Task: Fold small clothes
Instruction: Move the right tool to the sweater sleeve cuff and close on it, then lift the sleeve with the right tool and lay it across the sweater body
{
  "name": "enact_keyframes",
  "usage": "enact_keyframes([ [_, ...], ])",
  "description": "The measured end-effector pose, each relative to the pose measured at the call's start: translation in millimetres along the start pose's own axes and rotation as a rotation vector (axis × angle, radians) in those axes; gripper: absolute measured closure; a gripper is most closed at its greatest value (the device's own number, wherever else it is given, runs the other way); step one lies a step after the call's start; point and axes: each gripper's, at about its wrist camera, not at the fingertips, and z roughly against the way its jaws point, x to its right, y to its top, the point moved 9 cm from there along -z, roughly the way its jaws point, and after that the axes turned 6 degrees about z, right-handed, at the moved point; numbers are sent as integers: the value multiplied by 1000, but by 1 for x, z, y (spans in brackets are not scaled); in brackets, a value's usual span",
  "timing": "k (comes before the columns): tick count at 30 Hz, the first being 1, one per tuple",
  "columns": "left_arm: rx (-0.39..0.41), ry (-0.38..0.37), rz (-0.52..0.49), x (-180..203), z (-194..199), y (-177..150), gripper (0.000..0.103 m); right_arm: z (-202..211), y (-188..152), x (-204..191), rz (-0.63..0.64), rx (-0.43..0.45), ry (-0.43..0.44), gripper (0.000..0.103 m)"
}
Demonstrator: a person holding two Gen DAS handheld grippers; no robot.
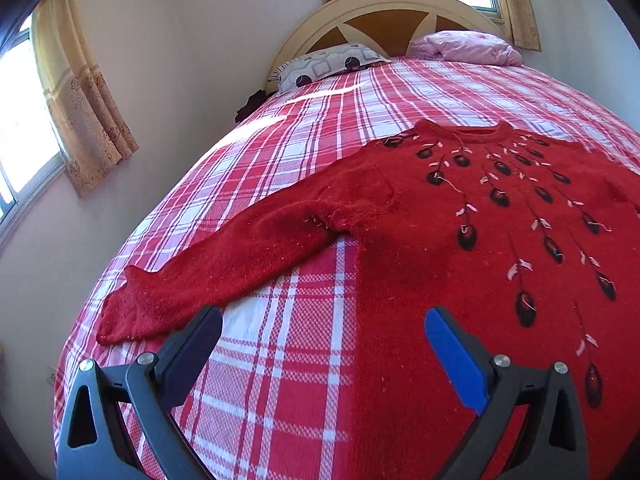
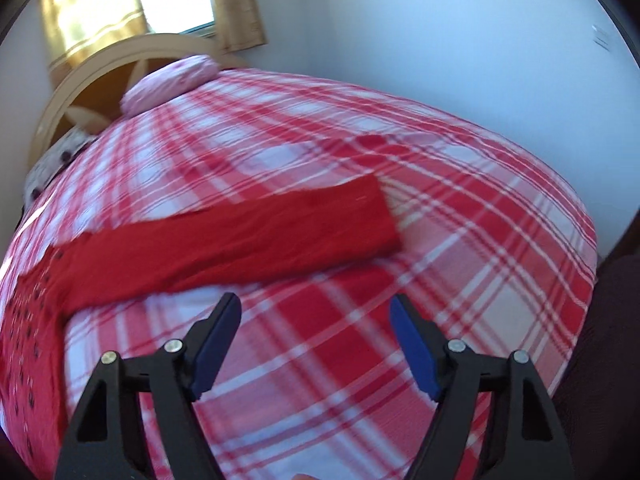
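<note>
Red sweater lies flat, front up, on the plaid bed, both sleeves spread out, so you can fold each inward. Your left tongs are apart, nothing btwn them, over the body's edge w/ its sleeve just ahead-left. Right tongs apart too, empty — other sleeve's cuff lies just ahead of them.

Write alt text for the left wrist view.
A red sweater lies flat on a red plaid bedspread, one sleeve stretched out leftward. The left gripper hovers open above its near edge, holding nothing.
</note>
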Motion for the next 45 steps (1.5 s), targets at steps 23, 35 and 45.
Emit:
enact_keyframes([
  [23,-93,7,16,3,-57,-5,1,-65,36,42,-104,-51,-2,64],
  [35,-110,-42,59,3,-61,-10,1,-65,39,24,-80,-74,51,89],
  [45,-113,-56,73,2,-60,-12,1,-54,60,-5,-37,-41,75,90],
])
